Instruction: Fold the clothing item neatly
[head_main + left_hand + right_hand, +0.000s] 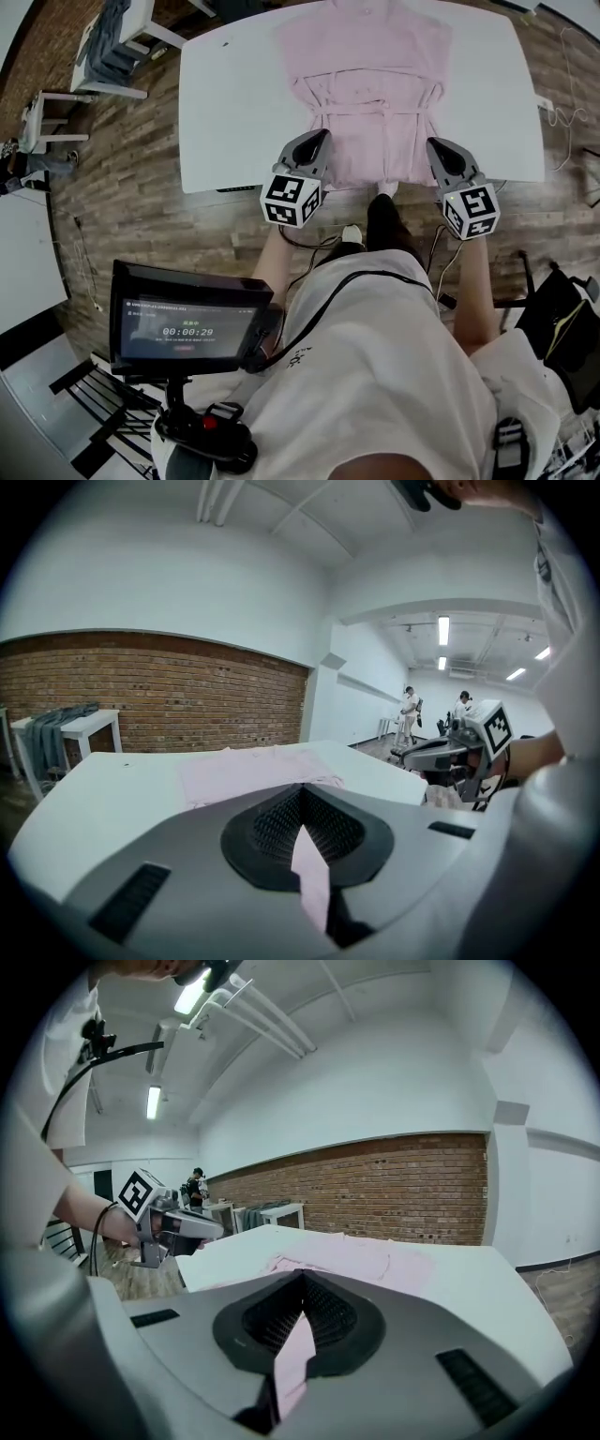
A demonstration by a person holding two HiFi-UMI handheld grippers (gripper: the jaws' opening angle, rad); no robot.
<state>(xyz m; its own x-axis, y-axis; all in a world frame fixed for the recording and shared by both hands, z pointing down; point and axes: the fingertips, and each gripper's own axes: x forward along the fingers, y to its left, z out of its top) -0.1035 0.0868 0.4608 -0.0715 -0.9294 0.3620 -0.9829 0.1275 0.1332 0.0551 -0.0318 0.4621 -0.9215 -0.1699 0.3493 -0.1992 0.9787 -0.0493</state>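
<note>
A pale pink garment (366, 66) lies spread on the white table (225, 103), its lower part doubled over, and its near hem is lifted off the table's front edge. My left gripper (319, 142) is shut on the hem's left corner. A strip of pink cloth (309, 869) shows pinched between the jaws of the left gripper (302, 813). My right gripper (436, 147) is shut on the hem's right corner, with pink cloth (295, 1349) pinched in the right gripper (302, 1302). Each gripper view shows the other gripper: the right one (450, 752) and the left one (187, 1227).
A small white side table with dark clothing (112, 42) stands on the wooden floor at the far left. A screen on a stand (187, 328) is beside the person's left hip. A brick wall (141, 691) runs behind the table. People (410, 710) stand far back.
</note>
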